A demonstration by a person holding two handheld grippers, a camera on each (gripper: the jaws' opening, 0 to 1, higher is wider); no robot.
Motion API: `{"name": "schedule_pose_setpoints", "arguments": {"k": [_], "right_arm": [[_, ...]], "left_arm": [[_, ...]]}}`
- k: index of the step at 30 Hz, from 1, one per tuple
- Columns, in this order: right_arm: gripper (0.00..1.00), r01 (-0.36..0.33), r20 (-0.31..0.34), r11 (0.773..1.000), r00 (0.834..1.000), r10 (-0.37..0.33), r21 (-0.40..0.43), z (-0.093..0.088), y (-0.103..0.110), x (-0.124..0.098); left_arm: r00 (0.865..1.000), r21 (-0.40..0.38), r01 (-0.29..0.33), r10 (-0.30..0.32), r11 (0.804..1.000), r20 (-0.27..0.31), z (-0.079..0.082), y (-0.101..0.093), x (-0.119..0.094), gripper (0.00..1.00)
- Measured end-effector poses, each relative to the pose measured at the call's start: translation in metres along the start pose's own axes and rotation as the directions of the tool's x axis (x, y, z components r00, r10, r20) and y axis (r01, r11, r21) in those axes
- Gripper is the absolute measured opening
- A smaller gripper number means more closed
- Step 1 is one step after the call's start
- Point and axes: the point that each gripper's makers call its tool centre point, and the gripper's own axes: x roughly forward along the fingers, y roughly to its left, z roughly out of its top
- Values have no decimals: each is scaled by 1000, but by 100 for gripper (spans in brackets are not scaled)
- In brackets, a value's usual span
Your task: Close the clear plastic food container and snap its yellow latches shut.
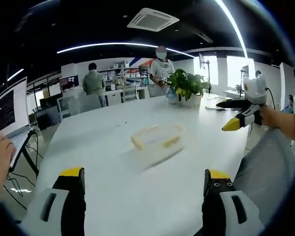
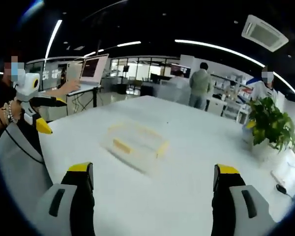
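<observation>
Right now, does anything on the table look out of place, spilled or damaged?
Nothing stands out. The clear food container sits flat on the white table, alone near its middle, with no spill around it. Motion blur hides its lid and yellow latches. A potted plant stands upright at the far edge.

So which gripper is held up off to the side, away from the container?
The right gripper: in the left gripper view it hangs at the table's right edge, yellow-tipped, well clear of the clear container.

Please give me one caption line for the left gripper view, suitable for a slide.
Open left gripper faces the clear food container on the white table; right gripper hovers beside it.
</observation>
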Motion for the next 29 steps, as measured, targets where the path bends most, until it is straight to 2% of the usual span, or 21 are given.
{"name": "schedule_pose_setpoints", "arguments": {"k": [2,5,8,12,20,23,29], "right_arm": [[98,-6,-9,1000,1000,6,-7,-2,0,1],[98,15,-14,999,1000,-16,-36,-2,-5,2],[99,6,-7,1000,1000,-6,-23,-2,-4,3],[99,17,-36,999,999,-18,-29,-8,-7,4],[95,43,-19,999,999,-43,31,-8,-18,0],[94,55,-6,997,998,-55,52,-7,-22,-2],[94,70,-4,996,998,-70,59,-8,-23,-3]], "left_arm": [[1000,20,-8,9,1000,-30,-6,1,2,99],[1000,29,2,-2,1000,-17,-4,-2,3,99],[1000,36,1,-1,999,-13,-2,-4,3,99],[1000,37,8,-8,999,-15,-2,-7,2,99],[999,73,33,-32,997,-13,0,-17,1,99],[1000,91,16,-14,996,-20,-1,-14,0,99],[1000,71,18,-17,997,-14,-2,-12,-2,99]]}}
